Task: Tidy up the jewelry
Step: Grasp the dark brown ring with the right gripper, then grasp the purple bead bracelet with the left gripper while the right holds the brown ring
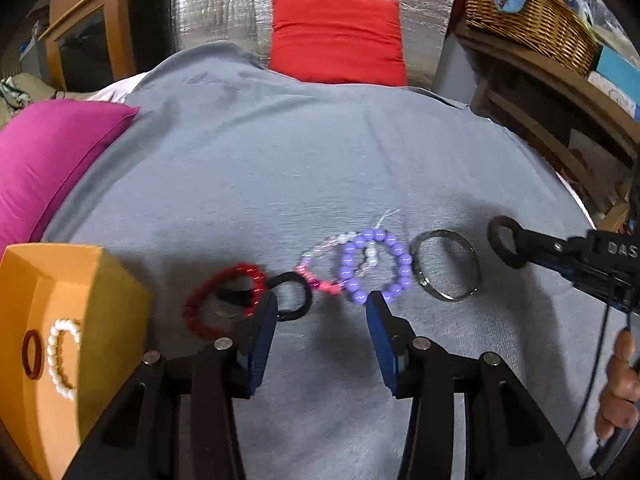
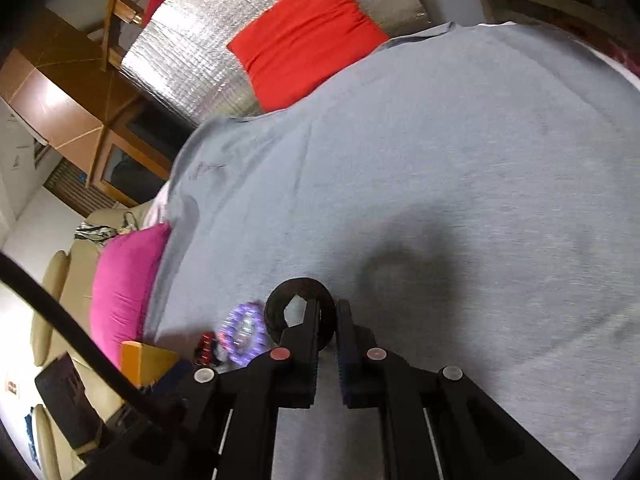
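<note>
On the grey cloth [image 1: 320, 160] lie, left to right, a red bead bracelet [image 1: 224, 300], a black ring [image 1: 292, 296], a pink and clear bead bracelet [image 1: 320, 268], a purple bead bracelet [image 1: 376, 268] and a silver bangle [image 1: 446, 266]. My left gripper [image 1: 322, 300] hovers open just before them. Its left tip is by the red bracelet and black ring, its right tip by the purple bracelet. Nothing sits between its pads. My right gripper [image 2: 328, 320] is shut on a second black ring [image 2: 300, 312], held above the cloth. This right gripper [image 1: 524, 242] and its ring [image 1: 506, 246] also show right of the bangle.
An orange box [image 1: 108, 292] at the left holds a white bead bracelet [image 1: 60, 360] and a reddish ring [image 1: 32, 354]. A magenta cushion [image 1: 52, 160] lies left, a red cushion [image 1: 336, 40] at the back. A wicker basket [image 1: 532, 20] stands on shelves at the right. A hand [image 1: 618, 392] shows at the right edge.
</note>
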`<state>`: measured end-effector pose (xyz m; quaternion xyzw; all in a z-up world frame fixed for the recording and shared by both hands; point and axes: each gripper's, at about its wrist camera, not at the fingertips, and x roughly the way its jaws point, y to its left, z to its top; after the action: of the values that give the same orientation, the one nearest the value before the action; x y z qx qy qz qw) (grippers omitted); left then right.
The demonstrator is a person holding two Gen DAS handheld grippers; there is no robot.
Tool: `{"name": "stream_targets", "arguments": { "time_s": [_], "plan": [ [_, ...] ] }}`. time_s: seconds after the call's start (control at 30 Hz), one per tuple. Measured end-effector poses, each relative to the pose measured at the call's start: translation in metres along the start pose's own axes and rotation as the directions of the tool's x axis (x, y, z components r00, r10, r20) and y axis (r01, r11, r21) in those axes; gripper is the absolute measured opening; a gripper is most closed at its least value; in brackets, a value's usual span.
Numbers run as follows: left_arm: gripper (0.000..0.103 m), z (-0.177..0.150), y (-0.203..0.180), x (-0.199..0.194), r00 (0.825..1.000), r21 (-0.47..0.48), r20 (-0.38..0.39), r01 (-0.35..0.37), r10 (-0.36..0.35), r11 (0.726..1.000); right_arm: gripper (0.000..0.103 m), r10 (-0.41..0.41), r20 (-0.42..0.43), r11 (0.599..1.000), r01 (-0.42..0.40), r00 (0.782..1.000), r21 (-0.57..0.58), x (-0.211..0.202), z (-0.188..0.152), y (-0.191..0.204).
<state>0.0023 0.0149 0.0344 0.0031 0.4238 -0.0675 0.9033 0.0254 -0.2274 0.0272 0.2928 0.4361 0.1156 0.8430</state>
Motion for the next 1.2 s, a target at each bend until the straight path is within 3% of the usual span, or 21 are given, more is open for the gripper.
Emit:
{"name": "stream_targets", "arguments": {
  "time_s": [0.5, 0.63, 0.7, 0.8, 1.2],
  "plan": [
    [0.046, 0.016, -0.007, 0.037, 0.999, -0.090, 0.004, 0.042, -0.042, 0.995, 0.009, -0.036, -0.038, 0.999, 0.035, 0.999, -0.011, -0.027, -0.013, -0.048],
    [0.017, 0.018, -0.008, 0.037, 0.998, -0.077, 0.000, 0.068, -0.068, 0.995, 0.009, -0.036, -0.047, 0.999, 0.036, 0.998, -0.019, -0.026, -0.012, -0.049],
    [0.010, 0.017, -0.011, 0.038, 0.996, -0.054, -0.012, 0.091, -0.092, 0.994, 0.009, -0.032, -0.052, 0.999, 0.031, 0.998, -0.022, -0.024, -0.011, -0.048],
    [0.009, 0.012, -0.017, 0.033, 0.995, -0.016, -0.020, 0.094, -0.094, 0.995, 0.009, -0.024, -0.051, 0.999, 0.023, 0.998, -0.029, -0.022, -0.010, -0.043],
    [0.009, -0.012, -0.039, 0.009, 0.969, 0.076, -0.097, 0.233, -0.226, 0.969, 0.009, -0.035, -0.030, 0.999, 0.034, 0.999, -0.024, -0.025, -0.009, -0.039]
  ]
}}
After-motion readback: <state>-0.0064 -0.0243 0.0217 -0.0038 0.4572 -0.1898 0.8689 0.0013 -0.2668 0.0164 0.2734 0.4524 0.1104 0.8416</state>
